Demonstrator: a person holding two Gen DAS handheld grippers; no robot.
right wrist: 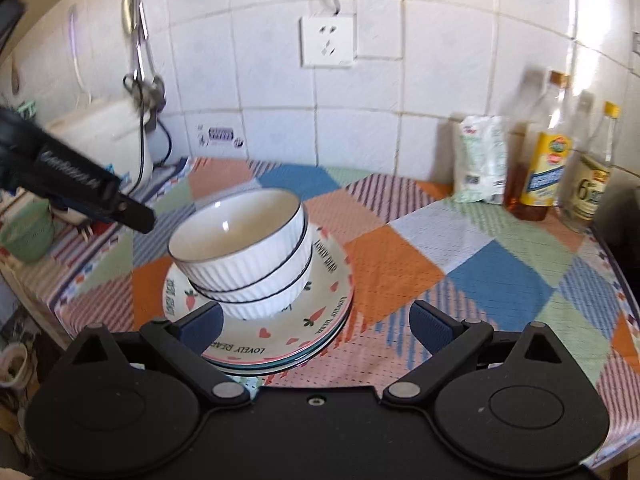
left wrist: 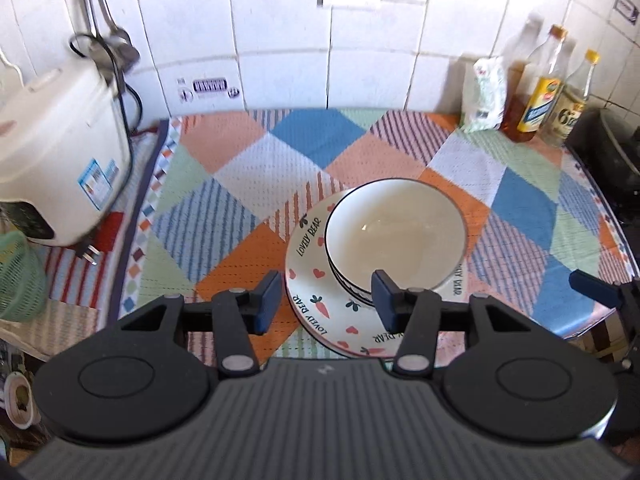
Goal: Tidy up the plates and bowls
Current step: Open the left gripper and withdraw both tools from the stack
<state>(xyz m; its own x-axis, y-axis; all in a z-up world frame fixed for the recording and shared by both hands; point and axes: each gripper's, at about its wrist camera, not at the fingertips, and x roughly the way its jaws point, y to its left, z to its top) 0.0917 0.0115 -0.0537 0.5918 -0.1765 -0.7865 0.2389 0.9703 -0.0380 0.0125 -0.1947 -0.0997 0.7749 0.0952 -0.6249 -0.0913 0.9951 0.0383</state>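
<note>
Two white ribbed bowls with dark rims sit nested on a stack of "Lovely Bear" plates with carrot and heart prints, on the checked tablecloth. In the left wrist view the top bowl and the plates lie just beyond my left gripper, which is open above the plates' near rim with nothing pinched. My right gripper is open and wide, hanging in front of the stack without touching it. The left gripper's finger pokes in from the upper left, beside the bowls.
A white rice cooker with its cord stands at the left, a green basket below it. A white bag and several bottles line the tiled back wall at right. A black appliance borders the right edge.
</note>
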